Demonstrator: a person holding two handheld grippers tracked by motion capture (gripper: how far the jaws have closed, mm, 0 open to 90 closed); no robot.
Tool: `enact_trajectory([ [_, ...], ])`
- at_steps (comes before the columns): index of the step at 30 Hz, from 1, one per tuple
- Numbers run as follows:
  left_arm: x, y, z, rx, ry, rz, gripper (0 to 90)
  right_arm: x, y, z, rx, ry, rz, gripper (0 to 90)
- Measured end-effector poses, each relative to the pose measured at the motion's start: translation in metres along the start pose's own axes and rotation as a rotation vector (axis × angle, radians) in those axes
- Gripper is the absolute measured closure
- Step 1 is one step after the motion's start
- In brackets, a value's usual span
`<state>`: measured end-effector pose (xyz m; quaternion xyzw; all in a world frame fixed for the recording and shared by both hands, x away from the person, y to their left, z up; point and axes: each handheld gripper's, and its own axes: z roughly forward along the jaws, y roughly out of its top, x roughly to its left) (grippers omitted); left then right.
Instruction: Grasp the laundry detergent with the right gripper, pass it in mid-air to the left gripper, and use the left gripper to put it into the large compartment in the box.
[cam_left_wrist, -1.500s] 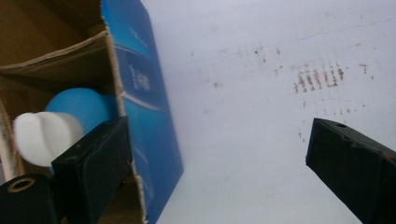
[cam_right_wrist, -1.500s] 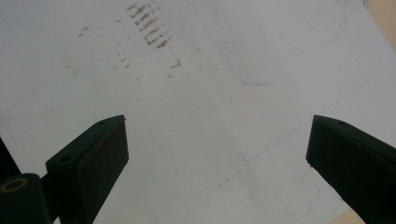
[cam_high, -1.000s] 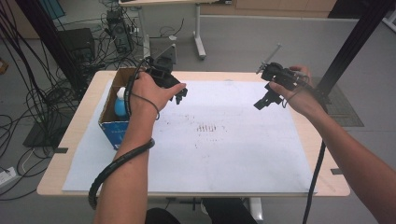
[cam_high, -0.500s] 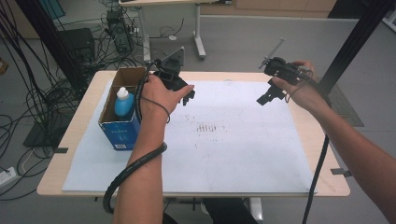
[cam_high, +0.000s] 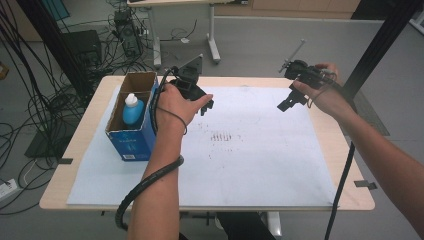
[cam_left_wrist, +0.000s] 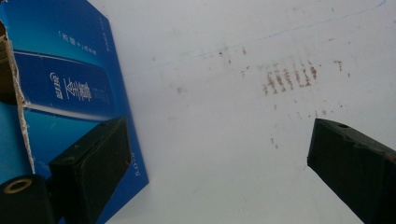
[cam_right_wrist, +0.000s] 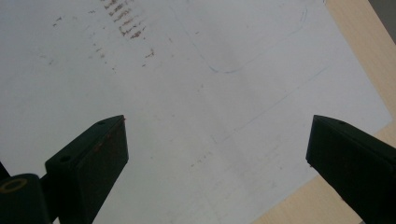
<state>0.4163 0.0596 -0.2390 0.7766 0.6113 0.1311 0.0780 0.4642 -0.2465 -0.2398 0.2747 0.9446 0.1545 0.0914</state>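
bottle (cam_high: 132, 108): stands upright in the open blue box (cam_high: 131, 140) at the table's left end; white cap up, blue body mostly sunk below the box walls.
bottle axis: vertical, cap pointing straight up out of the open top. Looks like the neck is the only part you can get at, and from above.
your left gripper (cam_high: 204, 104): just right of the box, over the white sheet (cam_high: 260, 150); jaws wide apart, nothing held.
left gripper view: box's blue printed wall (cam_left_wrist: 70, 88) sits close by the left jaw; the rest is white sheet w/ brown smudges (cam_left_wrist: 289, 77).
which way to bottle: it lies to your left of the left gripper, on the far side of the box wall. Jaws now aim down at the sheet, not at the cap.
your right gripper (cam_high: 288, 102): far-right part of the table, raised; jaws wide apart, empty.
right gripper view: sheet below, bare wood table edge (cam_right_wrist: 359, 37) at the corner.
nearer hand: left, by a lot; right is well apart from the box, across the sheet.
next move, my guess: lift the left gripper over the box rim, come down on the cap w/ jaws either side of the neck.
risk: the wall nearest you could catch a jaw if you go in low.
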Motion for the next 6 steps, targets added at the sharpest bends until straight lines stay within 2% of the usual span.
enact_trajectory([
  [6, 0.0032, -0.0044, 0.0022, -0.008, -0.009, -0.005, 6.7, 0.0005, -0.0017, 0.0042, 0.003, -0.004, -0.006, 5.6],
])
